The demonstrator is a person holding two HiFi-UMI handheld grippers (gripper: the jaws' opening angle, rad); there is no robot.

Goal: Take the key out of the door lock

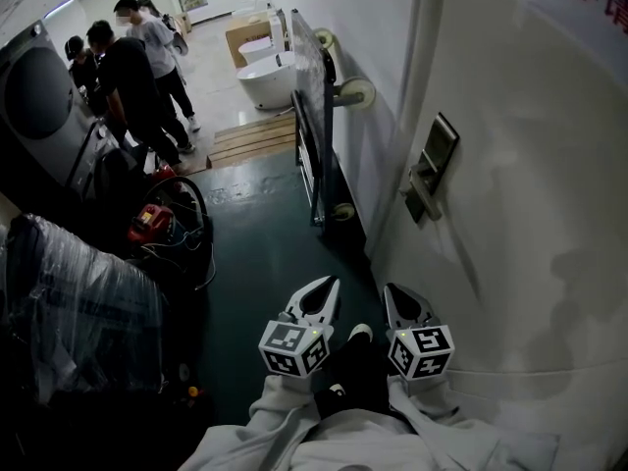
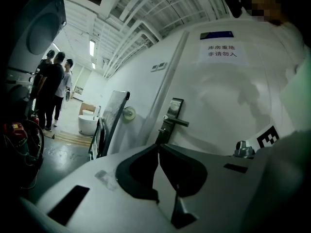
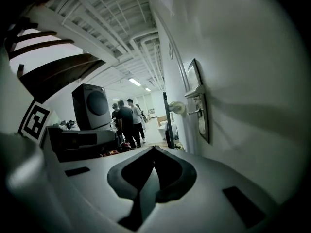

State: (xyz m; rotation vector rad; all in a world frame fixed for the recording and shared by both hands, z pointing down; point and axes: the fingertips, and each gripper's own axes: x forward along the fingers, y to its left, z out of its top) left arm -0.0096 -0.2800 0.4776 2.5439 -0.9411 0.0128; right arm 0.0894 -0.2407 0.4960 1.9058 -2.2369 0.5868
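Clenched on nothing, the left gripper (image 1: 324, 287) and right gripper (image 1: 394, 292) hang low beside the door (image 1: 530, 224), well short of the door lock (image 1: 432, 165), where the key (image 3: 194, 113), seemingly that small stub, sits not yet pulled.

Dark rectangular door lock (image 1: 440, 150), mounted upright.

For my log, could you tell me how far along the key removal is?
Done: nothing yet. In hand: nothing; the left gripper and right gripper are both shut, empty and short of the door lock. Left: reach the lock, grip the key, pull it out.
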